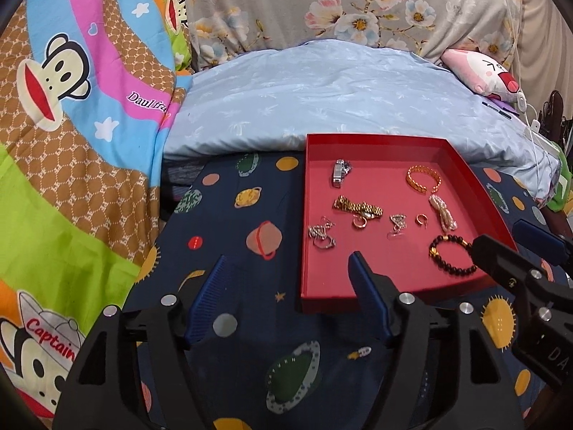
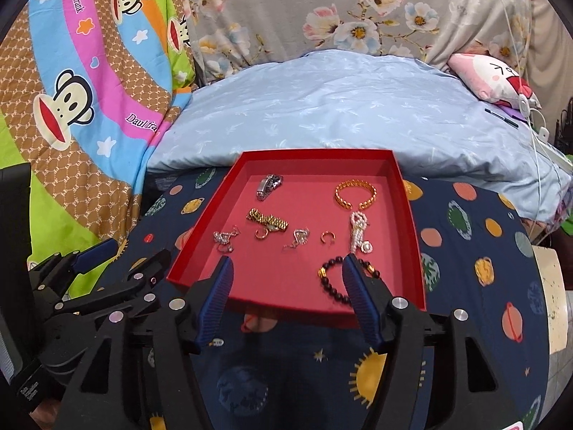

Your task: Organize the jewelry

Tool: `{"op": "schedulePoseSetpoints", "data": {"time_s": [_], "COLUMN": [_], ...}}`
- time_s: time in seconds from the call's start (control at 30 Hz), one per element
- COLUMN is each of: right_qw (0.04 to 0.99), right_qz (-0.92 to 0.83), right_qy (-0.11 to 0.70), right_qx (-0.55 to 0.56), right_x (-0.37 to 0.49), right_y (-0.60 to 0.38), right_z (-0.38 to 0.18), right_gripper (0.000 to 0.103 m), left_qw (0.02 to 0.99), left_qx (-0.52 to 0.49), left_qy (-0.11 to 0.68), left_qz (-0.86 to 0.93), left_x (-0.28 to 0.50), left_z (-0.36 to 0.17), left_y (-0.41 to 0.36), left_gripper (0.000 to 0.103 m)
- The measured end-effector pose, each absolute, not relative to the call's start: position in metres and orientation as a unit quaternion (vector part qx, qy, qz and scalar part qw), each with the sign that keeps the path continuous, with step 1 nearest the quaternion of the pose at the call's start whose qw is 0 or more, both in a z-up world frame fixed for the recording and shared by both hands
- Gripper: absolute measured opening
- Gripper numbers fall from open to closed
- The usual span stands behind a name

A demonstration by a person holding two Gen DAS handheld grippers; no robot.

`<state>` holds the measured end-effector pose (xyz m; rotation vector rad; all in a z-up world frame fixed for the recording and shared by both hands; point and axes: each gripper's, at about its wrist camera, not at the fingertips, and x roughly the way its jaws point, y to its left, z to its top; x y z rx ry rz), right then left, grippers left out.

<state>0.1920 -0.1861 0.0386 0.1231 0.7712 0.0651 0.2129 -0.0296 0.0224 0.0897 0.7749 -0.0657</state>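
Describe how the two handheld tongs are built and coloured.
Both look alike. The left tongs and right tongs each have a matte black plastic frame with triangular cut-outs and round silver bolt heads at the pivots. Their fingers are lined with ribbed dark blue pads. Faint lettering marks the body of each where the other view shows it. No cables, hands or sleeves show.

Black left gripper [image 1: 286,286], right gripper [image 2: 286,286], ribbed blue pads, silver screws

beaded bracelet [image 2: 335,281] partly behind right gripper's finger [image 2: 361,294], small earrings [image 2: 224,240] perhaps tangled, too small to tell
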Motion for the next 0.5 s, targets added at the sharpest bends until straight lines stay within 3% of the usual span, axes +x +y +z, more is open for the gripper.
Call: {"op": "schedulePoseSetpoints", "data": {"time_s": [0.17,0.5], "right_qw": [0.921,0.921], "right_qz": [0.026,0.003], "right_qy": [0.381,0.384], "right_qx": [0.069,0.07], "right_x": [0.174,0.144], "right_y": [-0.189,-0.192], "right_z": [0.036,0.03], "right_gripper": [0.065,0.076], "left_qw": [0.922,0.92], "left_qx": [0.041,0.045], "left_qy": [0.385,0.388], "left_qz": [-0.033,-0.023], "left_x": [0.198,0.172], "left_z": [0.021,0.019], "left_y": [-0.029,-0.034], "left_gripper": [0.069,0.087]}}
